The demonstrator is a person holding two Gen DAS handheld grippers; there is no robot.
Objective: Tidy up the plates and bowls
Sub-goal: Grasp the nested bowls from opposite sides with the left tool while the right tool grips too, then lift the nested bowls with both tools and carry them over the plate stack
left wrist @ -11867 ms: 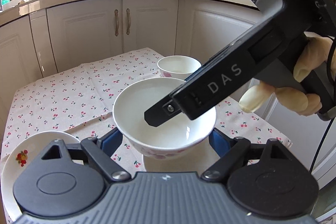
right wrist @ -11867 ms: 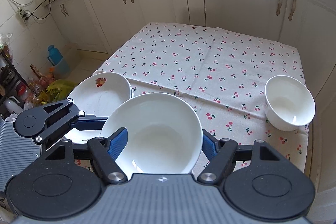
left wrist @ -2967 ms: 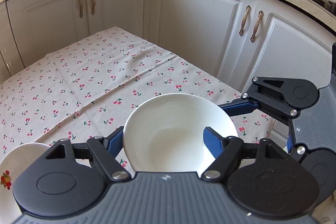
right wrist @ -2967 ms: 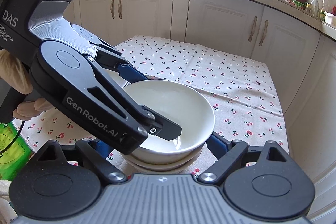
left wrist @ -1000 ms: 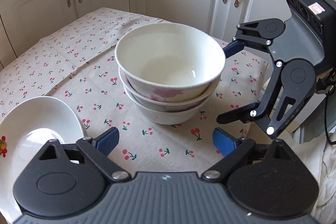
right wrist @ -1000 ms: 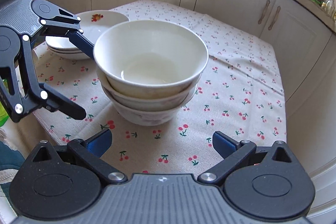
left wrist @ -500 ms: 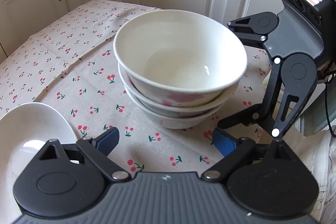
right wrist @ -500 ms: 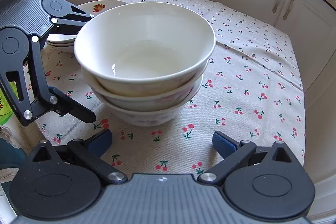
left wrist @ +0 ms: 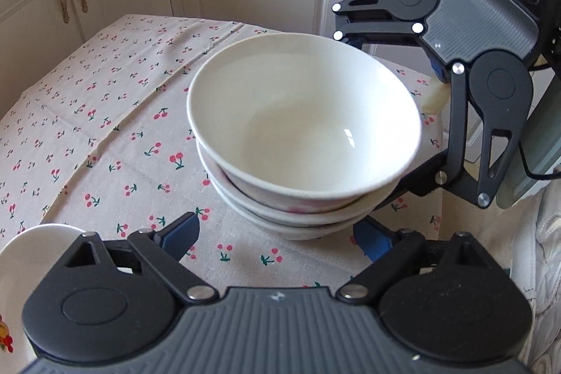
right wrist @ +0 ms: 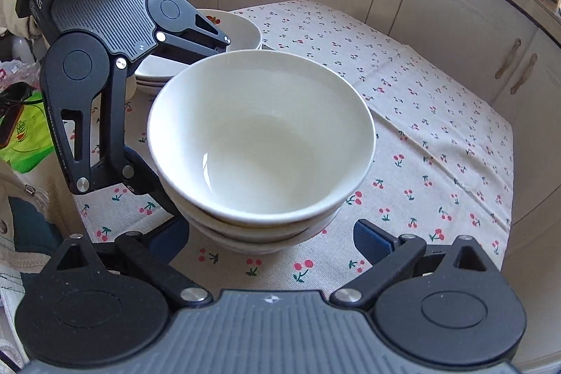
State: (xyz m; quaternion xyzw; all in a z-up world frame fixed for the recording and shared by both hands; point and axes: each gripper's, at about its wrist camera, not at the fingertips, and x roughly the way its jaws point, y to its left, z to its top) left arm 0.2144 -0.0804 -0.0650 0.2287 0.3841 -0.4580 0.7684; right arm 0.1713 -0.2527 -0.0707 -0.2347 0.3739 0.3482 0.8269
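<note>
Both grippers nearer the nested bowl stack (left wrist: pixel 301 142) than before; top bowl empty; fingers apart, left pair just narrowing.

Three bowls, one pile of plates, two tools.

Three white bowls (right wrist: pixel 261 142) sit nested in one stack on the tabletop (right wrist: pixel 420 114). The pile of plates (right wrist: pixel 231 34) shows at least three rims, though the exact number cannot be told. Two tools: left tool (left wrist: pixel 277 239), right tool (right wrist: pixel 270 239).
</note>
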